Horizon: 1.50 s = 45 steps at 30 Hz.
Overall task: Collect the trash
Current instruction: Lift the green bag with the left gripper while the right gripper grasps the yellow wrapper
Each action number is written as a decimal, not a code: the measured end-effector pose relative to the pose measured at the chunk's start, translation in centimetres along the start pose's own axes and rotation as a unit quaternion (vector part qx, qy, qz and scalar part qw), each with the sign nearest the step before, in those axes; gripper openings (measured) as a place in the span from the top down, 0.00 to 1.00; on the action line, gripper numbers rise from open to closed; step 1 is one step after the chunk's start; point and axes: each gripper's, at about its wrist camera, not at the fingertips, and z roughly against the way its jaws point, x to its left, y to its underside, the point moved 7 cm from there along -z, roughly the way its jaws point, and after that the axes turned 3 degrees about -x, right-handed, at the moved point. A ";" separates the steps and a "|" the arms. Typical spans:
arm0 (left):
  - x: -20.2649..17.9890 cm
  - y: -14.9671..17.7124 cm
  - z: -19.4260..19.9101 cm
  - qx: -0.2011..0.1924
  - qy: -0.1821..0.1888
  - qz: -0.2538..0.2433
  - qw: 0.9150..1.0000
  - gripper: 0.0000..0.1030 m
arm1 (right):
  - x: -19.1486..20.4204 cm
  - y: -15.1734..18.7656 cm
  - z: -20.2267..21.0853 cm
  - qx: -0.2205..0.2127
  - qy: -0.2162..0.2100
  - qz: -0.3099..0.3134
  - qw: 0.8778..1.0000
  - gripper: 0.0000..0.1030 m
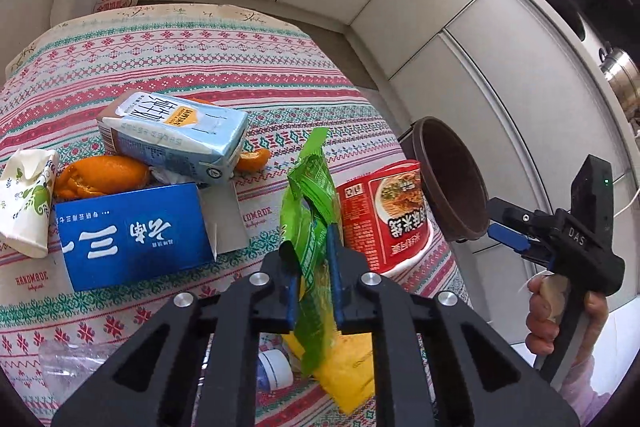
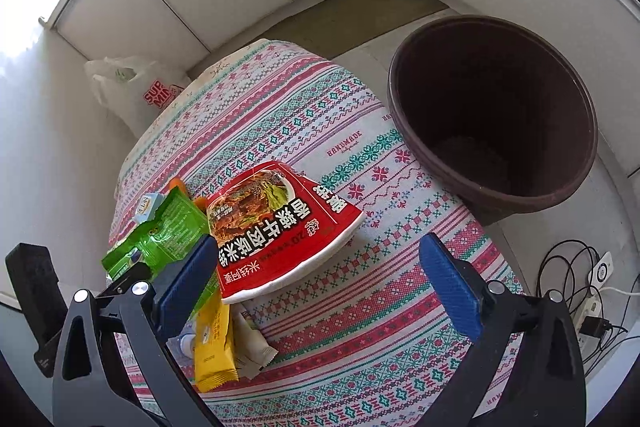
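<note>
Left wrist view: the left claw (image 1: 314, 267) is pinching the green wrapper (image 1: 310, 195), its blue pads pressed on the crumpled foil, which stands up just ahead of the fingertips. Beyond it to the right lies the red noodle cup (image 1: 384, 215) on its side, and further right the brown bin (image 1: 450, 183) waits off the tabletop (image 1: 200, 51) edge. Left of the claw sit a blue box (image 1: 132, 231), a milk carton (image 1: 176, 139) and orange peel (image 1: 104, 175). The pick looks done; the carry to the bin comes next.

Right wrist view: the right claw (image 2: 320, 283) is spread wide and empty, hovering over the tabletop, the noodle cup (image 2: 280, 227) just ahead of its left pad. The bin (image 2: 492, 111) stands ahead and to the right, mouth open. A yellow packet (image 2: 214, 347) lies below the left pad. The likely next move: swing the wrapper across to that bin and let go above its rim.
</note>
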 end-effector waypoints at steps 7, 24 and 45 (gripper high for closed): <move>-2.2 0.7 5.9 -0.075 -0.012 0.020 0.997 0.98 | 1.1 1.0 0.6 0.025 -0.035 0.028 0.999 0.07; -3.1 1.1 18.2 -0.211 -0.077 0.001 0.975 0.98 | 7.6 12.2 -4.7 0.247 -0.166 0.036 0.954 0.40; -3.9 0.9 17.5 -0.220 -0.075 -0.002 0.973 0.98 | 10.2 11.4 -2.7 0.176 -0.195 0.110 0.959 0.96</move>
